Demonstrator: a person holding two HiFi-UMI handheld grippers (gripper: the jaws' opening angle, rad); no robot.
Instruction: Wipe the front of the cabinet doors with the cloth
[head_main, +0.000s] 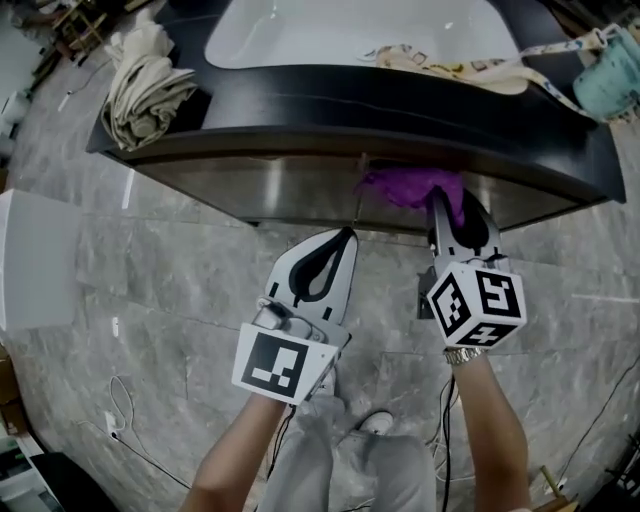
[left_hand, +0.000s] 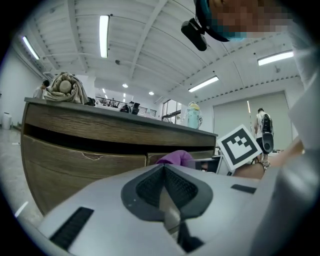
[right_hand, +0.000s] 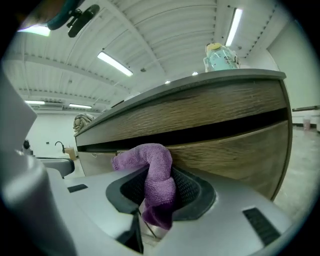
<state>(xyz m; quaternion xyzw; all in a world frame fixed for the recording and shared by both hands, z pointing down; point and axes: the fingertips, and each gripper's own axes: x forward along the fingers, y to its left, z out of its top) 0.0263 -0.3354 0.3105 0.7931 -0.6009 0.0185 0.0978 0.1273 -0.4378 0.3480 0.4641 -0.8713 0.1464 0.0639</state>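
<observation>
Currently, the right gripper (head_main: 452, 204) is clamped on a purple microfibre cloth (right_hand: 159, 176). The cloth runs up between its two jaws, and its free end curls over their tips and off to that gripper's left. This bunched end is pressed against the wood-grain cabinet door (right_hand: 235, 156) straight ahead of the jaws. It sits at the door's top edge, just under the dark recess (right_hand: 215, 131) that runs below the countertop's front band. In the head view the cloth lies just to the right of the vertical seam (head_main: 357, 192) between two doors. The left gripper (head_main: 347, 234) is to the left of the right one and a little farther back from the cabinet, not touching it. Its jaws are pressed together with nothing between them, and they point at the same door front. From the left gripper view, the cloth shows just beyond its jaw tips, with the right gripper's marker cube (left_hand: 240, 146) off to the right. Above both grippers, the dark countertop (head_main: 300, 95) holds a white sink basin (head_main: 330, 30). A bundle of beige fabric (head_main: 145, 80) lies at the counter's far left, and a patterned strap (head_main: 450, 65) and a pale teal jug (head_main: 610, 80) are at its right end. Grey marble floor tiles (head_main: 150, 280) spread out beneath the grippers.
</observation>
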